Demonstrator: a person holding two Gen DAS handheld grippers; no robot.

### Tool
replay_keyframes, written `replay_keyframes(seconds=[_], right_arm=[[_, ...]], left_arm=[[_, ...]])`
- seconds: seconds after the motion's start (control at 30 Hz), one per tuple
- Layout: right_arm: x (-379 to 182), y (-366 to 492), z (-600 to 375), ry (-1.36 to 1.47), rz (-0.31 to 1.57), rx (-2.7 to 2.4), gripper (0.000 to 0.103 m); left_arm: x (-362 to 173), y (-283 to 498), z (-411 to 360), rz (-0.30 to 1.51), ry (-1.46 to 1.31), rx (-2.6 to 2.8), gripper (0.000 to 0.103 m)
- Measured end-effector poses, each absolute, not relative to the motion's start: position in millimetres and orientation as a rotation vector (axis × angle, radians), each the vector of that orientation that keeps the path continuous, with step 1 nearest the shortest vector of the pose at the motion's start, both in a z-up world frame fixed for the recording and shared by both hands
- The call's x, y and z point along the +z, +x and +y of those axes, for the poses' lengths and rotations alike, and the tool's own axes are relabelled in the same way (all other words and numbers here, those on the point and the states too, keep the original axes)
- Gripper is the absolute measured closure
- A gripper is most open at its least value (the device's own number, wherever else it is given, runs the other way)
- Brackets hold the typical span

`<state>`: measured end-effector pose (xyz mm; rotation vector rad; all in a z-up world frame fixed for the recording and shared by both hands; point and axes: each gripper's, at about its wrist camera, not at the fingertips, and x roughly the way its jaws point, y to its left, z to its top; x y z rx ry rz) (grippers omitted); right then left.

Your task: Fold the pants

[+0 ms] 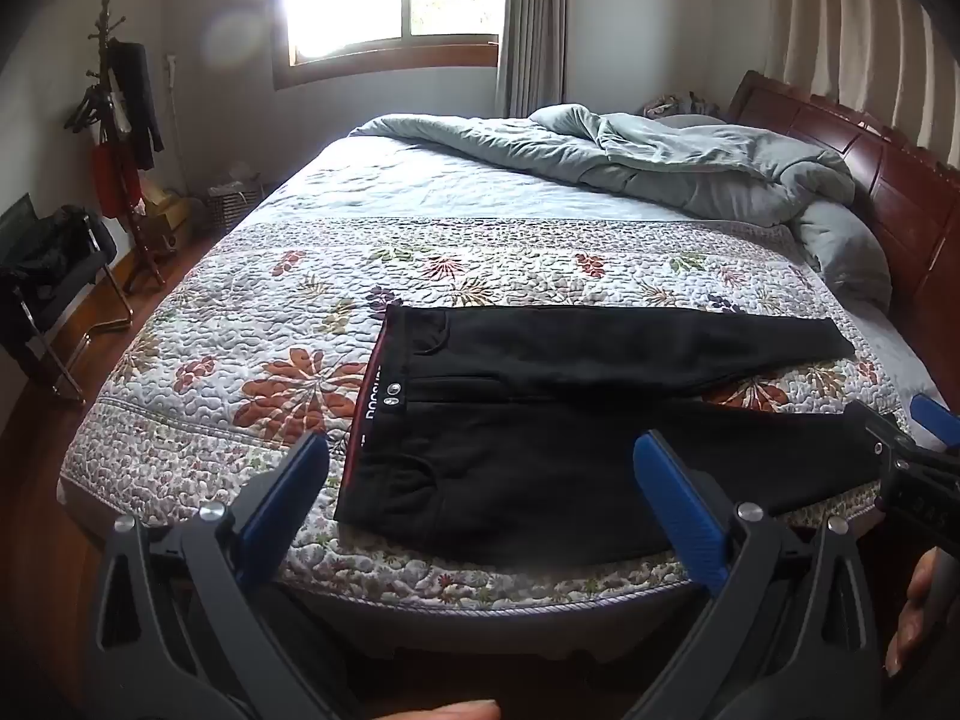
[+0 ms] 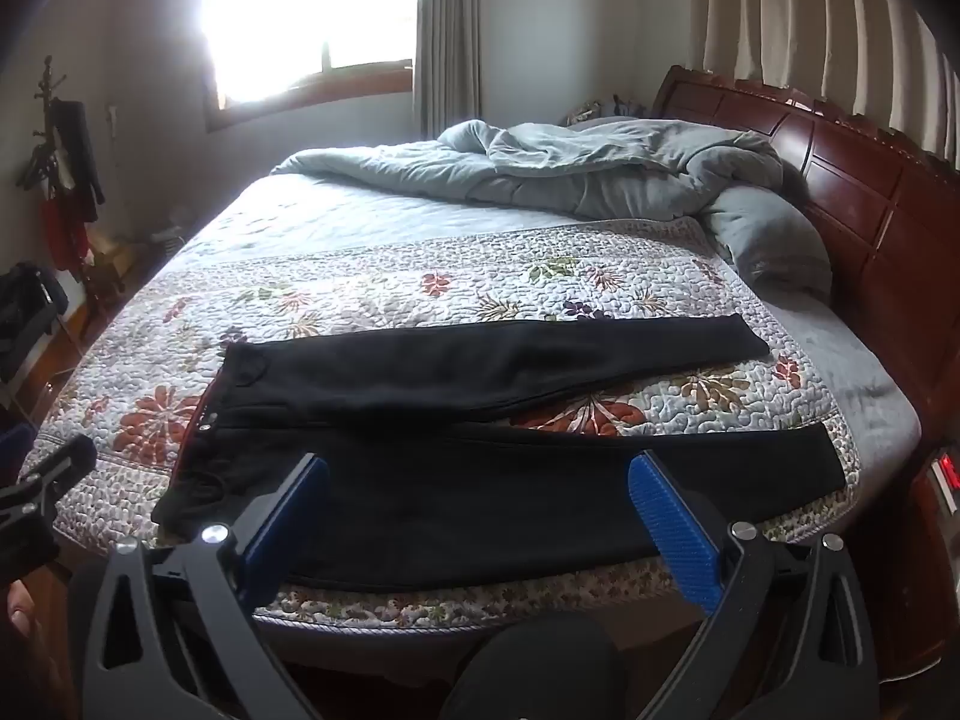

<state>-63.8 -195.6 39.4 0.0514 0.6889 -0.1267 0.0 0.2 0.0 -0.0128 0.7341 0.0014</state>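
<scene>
The black pants (image 1: 540, 420) lie flat on the floral quilt (image 1: 240, 330) of the bed (image 2: 870, 192), near the edge closest to me, and I have not touched them yet. Their long axis runs across my view: waistband (image 1: 369, 396) to my left, the two legs stretching off to my right and splayed a little apart, so a wedge of quilt shows between them. My left gripper (image 1: 480, 504) hangs just short of the bed edge with its fingers spread wide and nothing between them, looking over the hip area close to the waistband. My right gripper (image 2: 477, 516) is likewise wide open and empty, aimed over the thigh of the near leg (image 2: 600, 498), with the cuffs further off to its right. So the left is the nearer one for the waist end and the right for the leg end. I judge the first fold should bring one leg over the other, along that left-to-right axis, and for that both grippers need to reach forward over the near leg. A rumpled grey duvet (image 2: 600, 174) sits well beyond, out of the way.
</scene>
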Motion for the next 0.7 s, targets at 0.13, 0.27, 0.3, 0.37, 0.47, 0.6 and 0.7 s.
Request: replay_keyframes(seconds=[0.13, 0.27, 0.3, 0.37, 0.47, 0.6, 0.7], right_arm=[[38.9, -64.3, -196.0, 0.049, 0.694, -0.127, 0.003], [37.9, -64.9, -196.9, 0.052, 0.693, -0.125, 0.003], [37.8, -65.0, -197.0, 0.052, 0.694, -0.125, 0.003], [37.7, -65.6, -197.1, 0.05, 0.695, -0.124, 0.003], [35.6, -64.0, -197.3, 0.05, 0.693, -0.124, 0.003], [35.5, -63.2, -195.4, 0.05, 0.693, -0.124, 0.003], [37.1, -64.4, -197.6, 0.051, 0.694, -0.123, 0.003]], left_arm=[[0.0, 0.1, 0.3, 0.738, -0.014, 0.001, 0.002], [0.3, 0.1, 0.9, 0.736, -0.014, 0.001, 0.002], [0.2, 0.4, 0.9, 0.737, -0.015, 0.002, 0.002], [0.2, 0.2, 0.8, 0.736, -0.013, 0.003, 0.002], [-0.3, 1.1, -1.1, 0.735, -0.011, 0.002, 0.002], [1.4, 0.5, -1.8, 0.733, -0.01, 0.004, 0.002], [3.0, 0.3, -2.0, 0.732, -0.01, 0.004, 0.002]])
